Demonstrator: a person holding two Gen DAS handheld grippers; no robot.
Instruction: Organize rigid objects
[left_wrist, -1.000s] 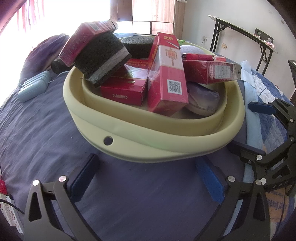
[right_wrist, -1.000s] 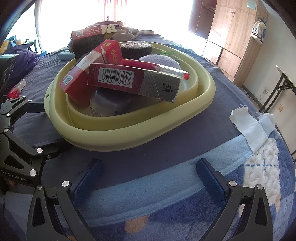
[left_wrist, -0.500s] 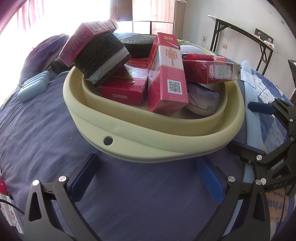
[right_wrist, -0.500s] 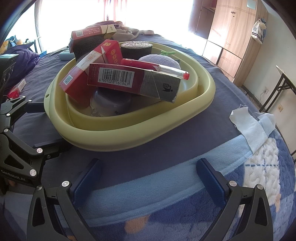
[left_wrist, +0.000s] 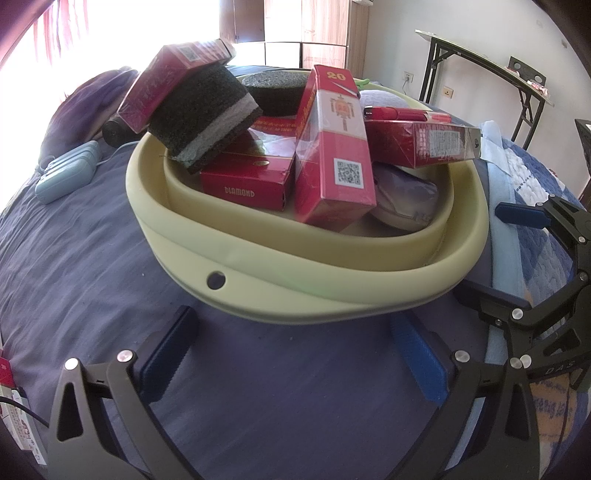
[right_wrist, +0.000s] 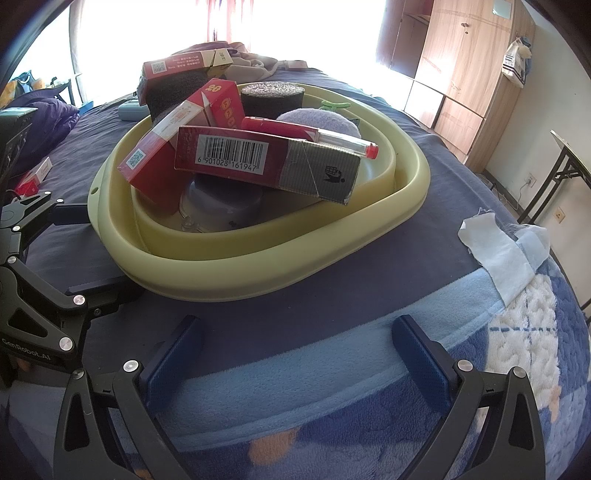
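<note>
- Pale yellow basin (left_wrist: 295, 266) sits on a blue bedspread (left_wrist: 92, 258), piled with rigid items; both grippers wait on the near side of it.
- Left gripper (left_wrist: 295, 354): jaws spread wide, empty, low over the bedspread just short of the basin's rim.
- Right gripper (right_wrist: 295, 354): also wide and empty, near the basin, over the lighter blue band of the blanket.
- Load is loose, not sorted: a tall red box (left_wrist: 334, 147) stands on end mid-basin, a barcode box (right_wrist: 266, 162) lies tilted across the pile, and a red pen (right_wrist: 310, 134) rests on top of it.
- A dark sponge block (left_wrist: 207, 118) overhangs the far-left rim with a red carton (left_wrist: 166, 77) on it; likely the first to slide.
- A lilac rounded object (right_wrist: 221, 203) sits under the boxes; what it is can't be made out.
- Judgement: sorting not yet begun; open jaws suit picking from the top.
</note>
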